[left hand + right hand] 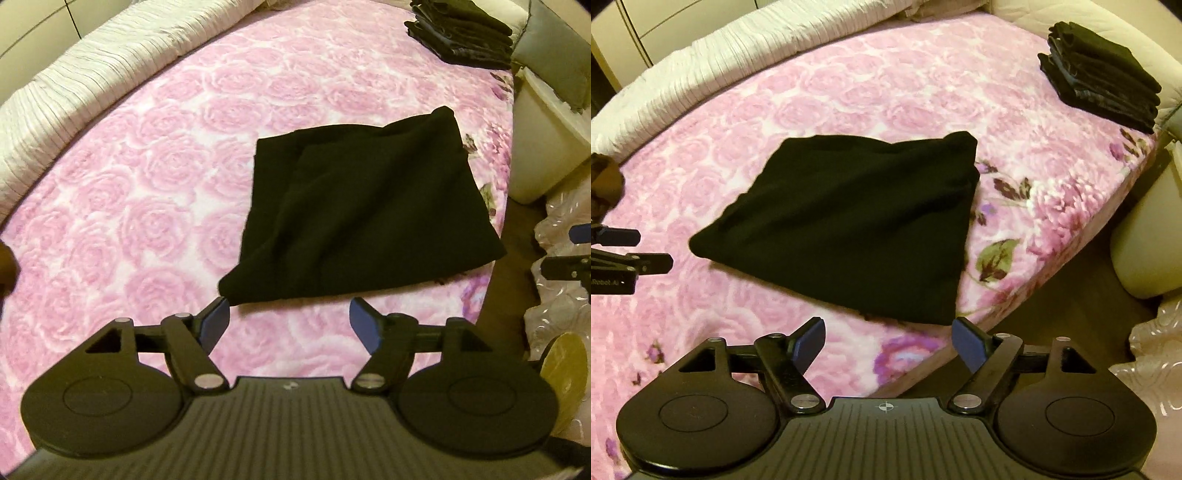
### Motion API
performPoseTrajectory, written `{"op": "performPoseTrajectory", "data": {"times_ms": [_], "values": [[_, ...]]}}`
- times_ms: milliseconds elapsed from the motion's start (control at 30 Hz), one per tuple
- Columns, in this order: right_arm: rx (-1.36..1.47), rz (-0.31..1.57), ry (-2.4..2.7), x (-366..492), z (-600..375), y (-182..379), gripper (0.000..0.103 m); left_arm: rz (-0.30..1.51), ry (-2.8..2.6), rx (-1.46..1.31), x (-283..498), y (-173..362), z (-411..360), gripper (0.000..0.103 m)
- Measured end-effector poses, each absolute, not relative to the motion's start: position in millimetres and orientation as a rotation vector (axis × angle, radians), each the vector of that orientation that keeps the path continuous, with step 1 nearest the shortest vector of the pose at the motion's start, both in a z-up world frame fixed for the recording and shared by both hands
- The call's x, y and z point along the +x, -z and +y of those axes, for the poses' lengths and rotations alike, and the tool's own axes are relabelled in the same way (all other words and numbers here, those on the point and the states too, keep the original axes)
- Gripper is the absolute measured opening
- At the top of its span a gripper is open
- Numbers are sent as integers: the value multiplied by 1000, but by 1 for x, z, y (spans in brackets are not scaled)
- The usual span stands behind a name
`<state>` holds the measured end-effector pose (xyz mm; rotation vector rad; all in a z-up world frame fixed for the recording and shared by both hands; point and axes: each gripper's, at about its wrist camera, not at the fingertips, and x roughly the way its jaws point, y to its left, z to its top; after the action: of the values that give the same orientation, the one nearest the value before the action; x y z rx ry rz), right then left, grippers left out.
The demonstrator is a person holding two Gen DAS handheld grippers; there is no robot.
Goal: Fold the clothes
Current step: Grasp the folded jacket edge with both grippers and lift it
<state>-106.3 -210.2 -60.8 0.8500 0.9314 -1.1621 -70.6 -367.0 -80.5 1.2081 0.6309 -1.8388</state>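
Folded black fabric garment (354, 218) lies flat on the bed with the pink rose-print blanket (147, 184), toward the bed's right edge, rumpled on top, roughly trapezoid outline.

Left claw (290, 319): blue-padded fingers spread wide, holding nothing. Left fingertip (218, 314) sits right at the garment's near-left corner; can't tell if it touches. Right fingertip is just short of the near hem.

Right claw (888, 338): also spread wide, nothing held, just short of the garment's (849, 218) near-right corner by the bed's edge. Left claw (639, 249) shows in the right wrist view at far left, beside the garment, apart from it.

Stack of folded dark clothes (1100, 88) at the bed's far right corner, well apart from the garment. White ribbed rolled duvet (85, 85) runs along the far-left side of the bed. Cream plastic bin (546, 147) stands off the bed's right side.
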Motion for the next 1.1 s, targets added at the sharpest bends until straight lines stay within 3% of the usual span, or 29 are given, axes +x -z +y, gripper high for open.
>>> {"op": "performPoseTrajectory", "data": {"times_ms": [233,333,467,567,700,767,900,1033,1100], "values": [[837,918,1158,-108,-199,53,79,545,1853,1229,-69,73,-355,69],[649,1012,1120,-98,-189,60,79,180,1952,1335,-83,86,-331,70],[161,1203,931,-72,-155,92,79,-371,2105,1481,-96,130,-290,70],[-63,1298,824,-62,-138,132,79,-656,2135,1537,-102,172,-277,70],[-259,1365,726,-55,-129,184,79,-864,2153,1524,-112,227,-281,69],[-317,1366,718,-55,-133,206,79,-913,2158,1537,-118,253,-292,61],[-408,1357,759,-61,-154,244,79,-1018,2101,1482,-121,281,-314,61],[-598,1336,767,-65,-170,281,79,-1167,2049,1429,-116,296,-331,81],[-663,1281,773,-73,-179,290,80,-1180,2058,1403,-114,298,-339,85]]}}
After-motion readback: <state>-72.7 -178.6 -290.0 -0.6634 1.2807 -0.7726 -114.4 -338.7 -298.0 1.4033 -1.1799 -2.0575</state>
